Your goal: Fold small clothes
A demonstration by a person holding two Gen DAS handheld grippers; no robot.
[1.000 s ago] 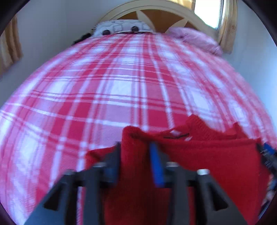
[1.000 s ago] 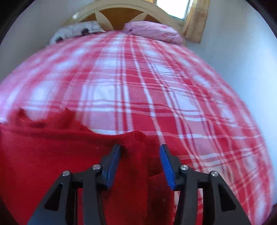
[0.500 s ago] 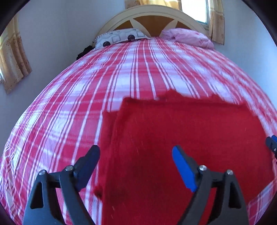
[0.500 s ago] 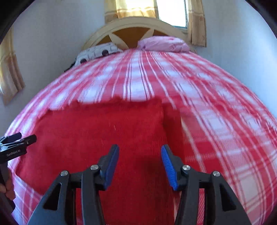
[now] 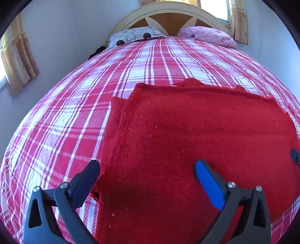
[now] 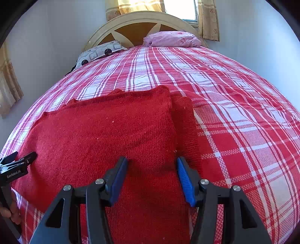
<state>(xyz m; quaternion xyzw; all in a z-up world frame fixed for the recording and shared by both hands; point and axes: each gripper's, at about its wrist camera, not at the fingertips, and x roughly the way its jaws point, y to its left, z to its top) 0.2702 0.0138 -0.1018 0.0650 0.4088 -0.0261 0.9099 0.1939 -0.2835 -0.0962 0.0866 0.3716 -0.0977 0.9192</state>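
Observation:
A red knitted sweater (image 5: 187, 135) lies folded flat on the red and white plaid bedspread (image 5: 75, 105), with a narrow under-layer showing along its left edge. It also shows in the right wrist view (image 6: 105, 135), with a strip showing at its right edge. My left gripper (image 5: 146, 174) is wide open and empty, above the sweater's near left part. My right gripper (image 6: 151, 174) is open and empty, above the sweater's near right part. The left gripper's tip (image 6: 22, 161) shows at the right wrist view's left edge.
A patterned grey pillow (image 5: 135, 35) and a pink pillow (image 5: 208, 35) lie at the wooden headboard (image 5: 168, 16). White walls close in on both sides. Curtains (image 5: 18, 60) hang at the left, and a window (image 6: 180, 9) sits above the headboard.
Both grippers let go of the sweater's folded edge and pulled back and up. The left one opened wide. The sweater now lies flat, folded over.

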